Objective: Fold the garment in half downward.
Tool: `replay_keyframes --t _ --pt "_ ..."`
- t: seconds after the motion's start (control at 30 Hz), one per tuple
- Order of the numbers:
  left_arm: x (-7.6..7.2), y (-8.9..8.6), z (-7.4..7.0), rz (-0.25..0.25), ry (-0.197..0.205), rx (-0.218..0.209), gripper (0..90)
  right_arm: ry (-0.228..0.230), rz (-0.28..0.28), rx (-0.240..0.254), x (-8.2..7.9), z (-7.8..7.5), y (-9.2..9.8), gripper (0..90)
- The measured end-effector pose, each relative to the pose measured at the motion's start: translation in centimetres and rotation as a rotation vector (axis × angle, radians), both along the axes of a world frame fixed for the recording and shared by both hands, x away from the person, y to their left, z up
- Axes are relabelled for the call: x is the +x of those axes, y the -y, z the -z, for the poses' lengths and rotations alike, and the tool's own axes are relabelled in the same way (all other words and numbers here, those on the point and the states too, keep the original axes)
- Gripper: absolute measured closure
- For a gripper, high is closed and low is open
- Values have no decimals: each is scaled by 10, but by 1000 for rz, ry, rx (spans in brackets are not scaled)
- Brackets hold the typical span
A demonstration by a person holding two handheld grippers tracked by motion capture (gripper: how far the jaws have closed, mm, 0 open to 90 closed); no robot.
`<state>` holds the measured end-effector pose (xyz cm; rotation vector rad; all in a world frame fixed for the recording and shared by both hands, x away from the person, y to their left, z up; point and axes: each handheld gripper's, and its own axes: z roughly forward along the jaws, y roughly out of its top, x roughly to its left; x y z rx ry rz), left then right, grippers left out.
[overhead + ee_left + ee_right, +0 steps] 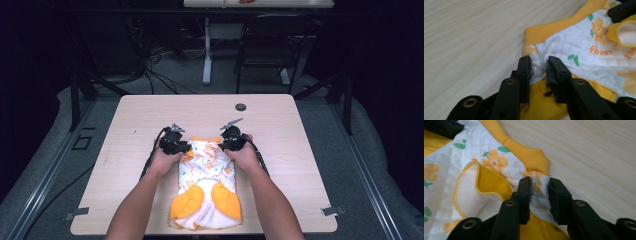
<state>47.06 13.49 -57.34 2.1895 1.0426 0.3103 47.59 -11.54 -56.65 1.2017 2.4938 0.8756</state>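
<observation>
A small quilted garment, white with orange flowers and yellow trim, lay on the near half of the wooden table, its yellow-patched end toward the person and its ribbed yellow band at the far end. The person's forearms came in from the near edge, one on each side of it.

The left gripper sat at the far left corner of the garment. In the left gripper view its two black jaws stood close together with a fold of white quilted cloth bunched between them, just below the band's corner; the pads pressed on the cloth, so it was pinching the fabric.

The right gripper sat at the far right corner. In the right gripper view its jaws likewise held a gathered fold of white and yellow cloth, right beside the end of the band, with the pads squeezing it. A loose yellow-edged flap curled up just to the left of those jaws.

A small dark disc lay on the table beyond the garment, well apart from it.
</observation>
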Motion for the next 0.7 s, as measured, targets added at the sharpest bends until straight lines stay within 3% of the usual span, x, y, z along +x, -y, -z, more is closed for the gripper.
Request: replay_keyframes --t 0.03,0.07,0.17,0.2,0.33,0.57,0.7 --pt "0 1 0 -4 5 -1 783 0 -2 1 -2 -1 -1 816" --pt "-1 2 0 0 1 -5 797 5 -7 -2 -3 -1 -2 826" --pt "-1 2 -1 -3 -5 -4 819 18 -16 -27 -5 -3 -3 840" --pt "-2 4 -2 -3 10 25 823 34 -29 -43 -6 -5 -4 846" --pt "-3 6 -5 -2 15 44 831 48 -38 -47 -7 -8 -4 848" --pt "-6 1 -18 3 27 8 845 71 -54 -50 -12 -18 -2 850" --pt "-9 -1 -31 2 51 -6 845 89 -50 -27 -15 -26 1 851"
